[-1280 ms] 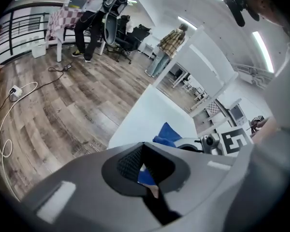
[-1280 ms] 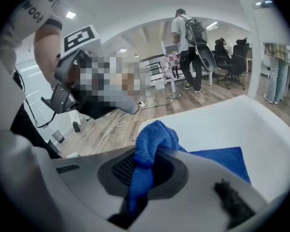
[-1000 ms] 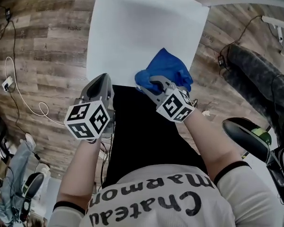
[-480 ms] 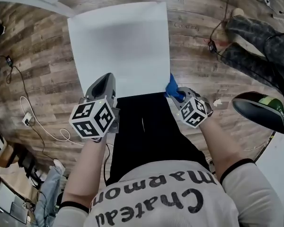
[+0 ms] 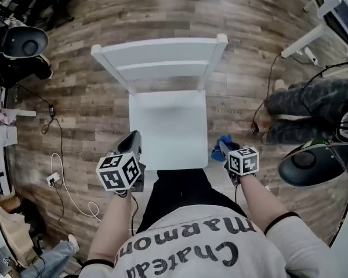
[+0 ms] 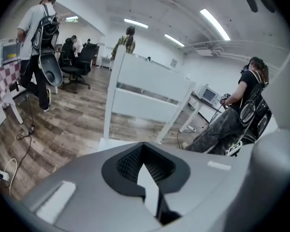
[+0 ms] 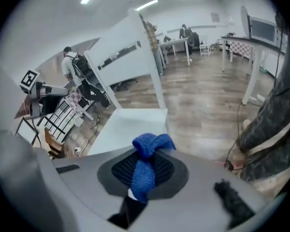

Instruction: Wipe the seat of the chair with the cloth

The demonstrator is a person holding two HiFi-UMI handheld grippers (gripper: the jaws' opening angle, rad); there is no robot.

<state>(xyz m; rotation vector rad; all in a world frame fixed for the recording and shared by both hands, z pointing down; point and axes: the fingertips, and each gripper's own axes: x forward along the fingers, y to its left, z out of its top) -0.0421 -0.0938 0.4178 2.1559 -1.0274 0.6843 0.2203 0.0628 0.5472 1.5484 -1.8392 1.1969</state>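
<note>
The white chair stands on the wooden floor in front of me, its bare seat (image 5: 168,129) facing me and its slatted back (image 5: 162,59) at the far side. My right gripper (image 5: 225,149) hangs off the seat's near right corner, shut on a blue cloth (image 5: 222,147). In the right gripper view the blue cloth (image 7: 147,166) is bunched between the jaws, with the seat (image 7: 123,127) beyond it. My left gripper (image 5: 133,143) hovers at the seat's near left edge, jaws shut and holding nothing. In the left gripper view the chair back (image 6: 145,88) rises ahead.
Cables trail across the floor at left (image 5: 58,172) and right (image 5: 261,109). A person's legs (image 5: 304,109) lie on the floor at the right, next to a white desk leg (image 5: 304,39). Other people and office chairs stand in the room (image 6: 38,42).
The head view has pulled back and up, so the whole chair shows. My right gripper has carried the cloth off the seat to beside its near right corner. The left gripper stays near the seat's front edge.
</note>
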